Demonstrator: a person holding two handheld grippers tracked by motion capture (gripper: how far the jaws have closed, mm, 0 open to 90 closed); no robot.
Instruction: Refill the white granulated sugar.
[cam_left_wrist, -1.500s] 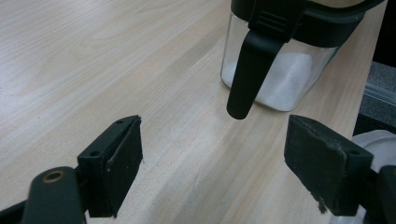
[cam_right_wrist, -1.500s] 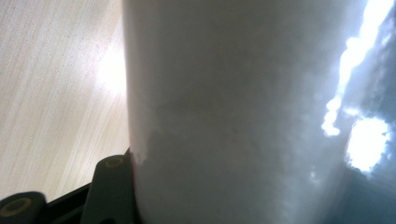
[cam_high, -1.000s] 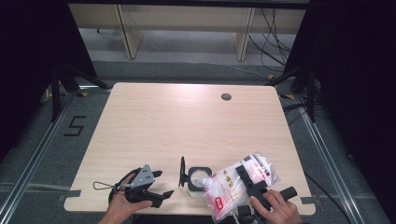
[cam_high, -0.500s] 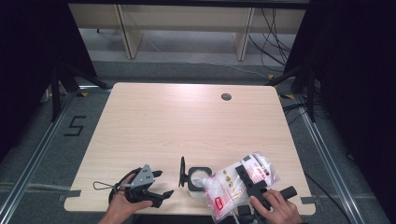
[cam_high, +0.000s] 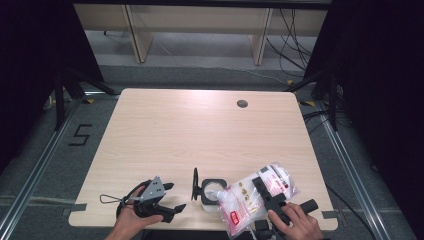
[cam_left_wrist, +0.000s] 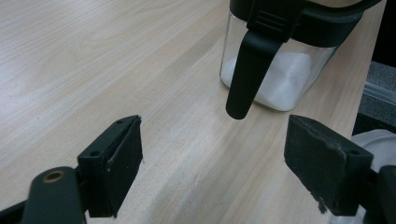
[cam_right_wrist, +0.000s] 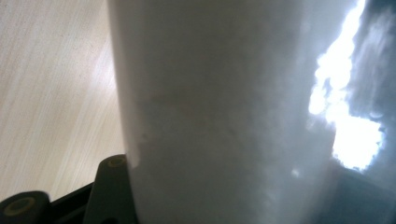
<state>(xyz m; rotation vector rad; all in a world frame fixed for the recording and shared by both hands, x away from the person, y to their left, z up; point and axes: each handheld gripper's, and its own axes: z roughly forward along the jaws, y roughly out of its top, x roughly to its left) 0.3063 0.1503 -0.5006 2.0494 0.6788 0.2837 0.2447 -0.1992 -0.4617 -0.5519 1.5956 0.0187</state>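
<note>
A clear jar (cam_high: 210, 192) with white powder stands near the table's front edge, its black flip lid (cam_high: 195, 184) swung open to the left. A white plastic bag (cam_high: 240, 202) with red print lies tilted just right of the jar, its lower end against the jar's mouth. My right gripper (cam_high: 260, 187) is shut on this bag; in the right gripper view the bag (cam_right_wrist: 224, 112) blocks nearly everything, with one finger (cam_right_wrist: 109, 186) at its lower left. My left gripper (cam_high: 176, 196) rests open left of the jar. Between its jaws (cam_left_wrist: 219, 154) there is bare wood, with the jar (cam_left_wrist: 280, 84) and its hanging lid clasp (cam_left_wrist: 250, 65) ahead.
The wooden table (cam_high: 200, 130) has a round cable hole (cam_high: 242, 103) at the back right. A thin cable loop (cam_high: 107, 199) trails left of the left hand. Wooden shelving (cam_high: 200, 30) and loose cables stand on the floor beyond the table.
</note>
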